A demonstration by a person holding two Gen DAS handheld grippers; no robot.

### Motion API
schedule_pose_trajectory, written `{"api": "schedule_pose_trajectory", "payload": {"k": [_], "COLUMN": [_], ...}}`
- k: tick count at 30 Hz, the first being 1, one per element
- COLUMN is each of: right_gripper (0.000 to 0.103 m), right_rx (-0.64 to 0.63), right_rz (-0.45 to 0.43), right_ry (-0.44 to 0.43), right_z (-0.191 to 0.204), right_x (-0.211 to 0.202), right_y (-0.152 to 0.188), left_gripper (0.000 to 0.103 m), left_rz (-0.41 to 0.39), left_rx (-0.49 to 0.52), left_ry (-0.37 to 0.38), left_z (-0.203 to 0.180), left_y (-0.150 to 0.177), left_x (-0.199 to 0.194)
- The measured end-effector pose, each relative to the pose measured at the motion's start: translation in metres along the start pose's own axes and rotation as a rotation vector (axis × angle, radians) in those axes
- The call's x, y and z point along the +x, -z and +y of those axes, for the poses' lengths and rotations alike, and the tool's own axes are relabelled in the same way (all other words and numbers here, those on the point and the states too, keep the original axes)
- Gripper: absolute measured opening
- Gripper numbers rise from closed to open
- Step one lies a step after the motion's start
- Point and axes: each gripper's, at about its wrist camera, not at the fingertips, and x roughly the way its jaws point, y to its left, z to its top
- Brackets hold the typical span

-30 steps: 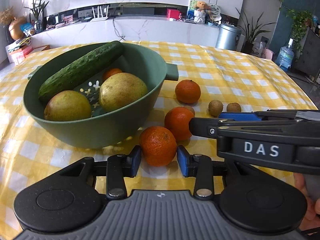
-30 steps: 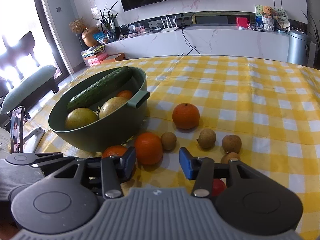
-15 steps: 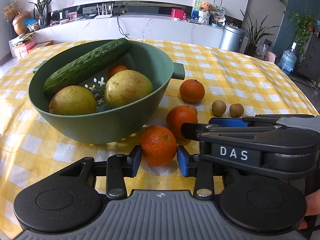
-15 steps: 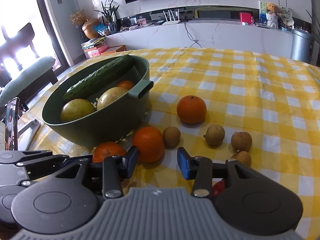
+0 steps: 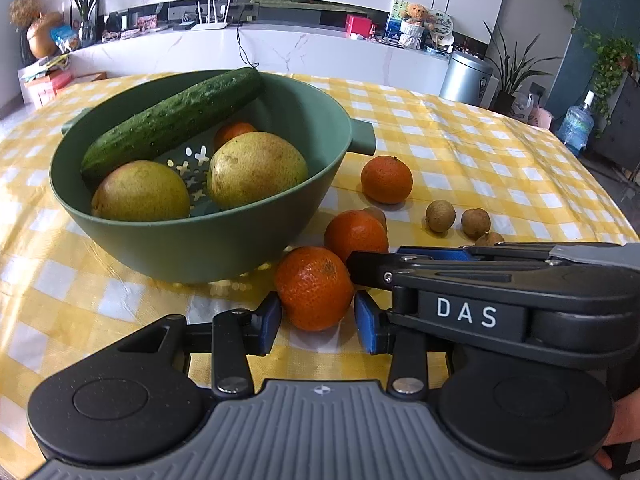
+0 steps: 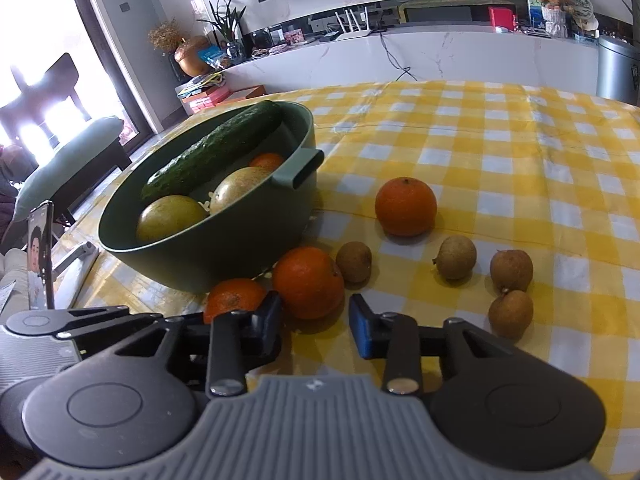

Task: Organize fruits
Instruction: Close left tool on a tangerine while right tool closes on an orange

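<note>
A green bowl (image 5: 120,232) holds a cucumber (image 5: 172,120), two yellow-green pears (image 5: 256,168) and a small orange (image 5: 234,132). My left gripper (image 5: 316,322) is shut on a mandarin (image 5: 314,286) and holds it just in front of the bowl. My right gripper (image 6: 314,326) is open, its blue pads either side of a second mandarin (image 6: 308,282) on the cloth, not touching it. A third mandarin (image 6: 406,206) lies farther back. Several brown longans (image 6: 456,258) lie to the right.
The table has a yellow checked cloth (image 6: 520,152). The right gripper's body crosses the left wrist view (image 5: 500,292) at the right. A phone on a stand (image 6: 40,256) is at the table's left edge. A white counter (image 5: 280,52) runs behind.
Both views show the scene lower and closer than before: the grippers have risen slightly. The left gripper keeps the mandarin between its pads. The right gripper has edged toward the second mandarin.
</note>
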Motion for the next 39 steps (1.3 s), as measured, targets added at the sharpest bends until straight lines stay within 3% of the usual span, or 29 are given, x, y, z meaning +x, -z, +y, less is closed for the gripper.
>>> {"api": "schedule_pose_trajectory", "payload": {"k": [7,11,14,19,23,30,32,39], "right_gripper": [0.019,0.000,0.000,0.009,0.033,0.037,0.042,0.044], "right_rx": [-0.014,-0.013,0.002,0.049,0.027,0.052,0.063,0.074], "right_rz": [-0.004,-0.018,-0.014,-0.035,-0.053,-0.030,-0.024,-0.003], "right_ry": [0.000,0.001,0.022,0.006,-0.022,-0.097,-0.102,-0.089], "right_z": [0.002,0.001,-0.003,-0.011,-0.004,0.002,0.003,0.007], "right_x": [-0.004,-0.013,-0.015,-0.017,-0.016,-0.006,-0.002,0.013], "right_y": [0.001,0.001,0.002,0.002,0.001,-0.002,-0.002,-0.003], "left_gripper": [0.042,0.042,0.042,0.042,0.041,0.041,0.041,0.042], "left_rz": [-0.005,-0.002,0.004,0.001,0.000,0.023,0.025,0.015], "left_rx": [0.027,0.008,-0.019,-0.060,-0.050,-0.086,-0.100,-0.100], "left_ry": [-0.012,-0.014,-0.021,-0.012,-0.028,-0.043,-0.045,-0.046], "left_z": [-0.005,-0.002,0.003,0.011,0.012,0.017,0.019,0.020], "left_y": [0.000,0.000,0.000,0.001,0.003,0.006,0.006,0.007], "left_x": [-0.001,-0.002,-0.004,-0.010,-0.014,-0.015,-0.015,-0.014]}}
